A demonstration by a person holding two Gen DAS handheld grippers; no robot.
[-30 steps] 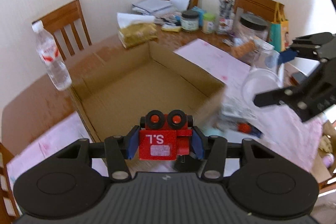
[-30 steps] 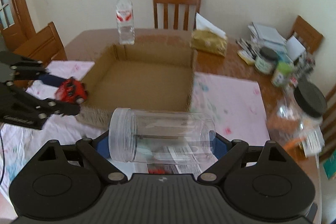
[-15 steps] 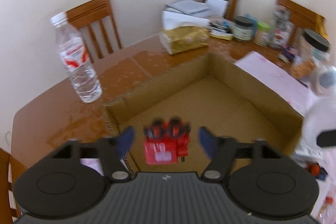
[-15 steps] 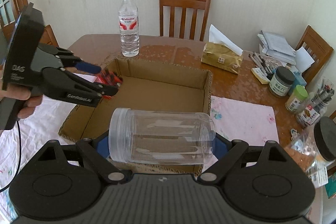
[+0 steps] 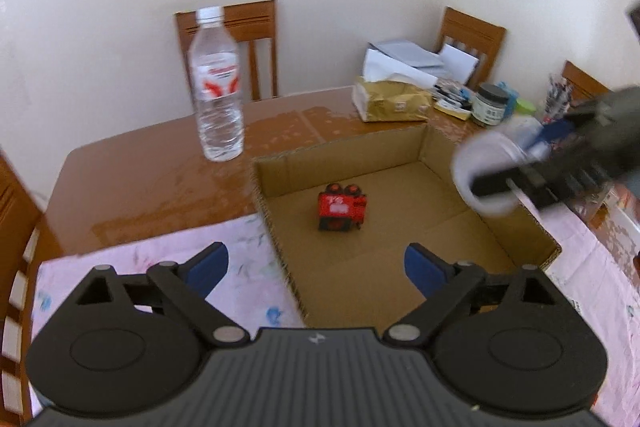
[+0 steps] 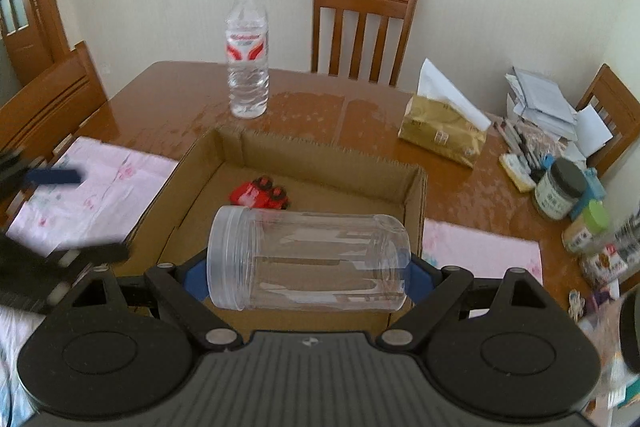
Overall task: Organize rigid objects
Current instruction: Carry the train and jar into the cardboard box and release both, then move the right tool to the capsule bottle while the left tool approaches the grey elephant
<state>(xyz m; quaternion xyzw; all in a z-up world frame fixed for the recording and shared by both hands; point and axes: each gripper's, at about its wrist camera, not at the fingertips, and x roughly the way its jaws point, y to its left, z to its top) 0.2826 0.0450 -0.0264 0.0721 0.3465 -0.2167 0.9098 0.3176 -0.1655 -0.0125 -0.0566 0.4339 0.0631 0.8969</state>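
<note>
Our right tongs [image 6: 308, 277] pinch the jar [image 6: 308, 261] by its ends, long axis crosswise, above the near wall of the box [image 6: 320, 155], where the toy [image 5: 342, 207] lies; left tongs [image 5: 316, 267] are spread.

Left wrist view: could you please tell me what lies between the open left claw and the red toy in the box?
Only bare cardboard floor of the box lies between the left claw and the toy, as the left wrist view shows.
</note>
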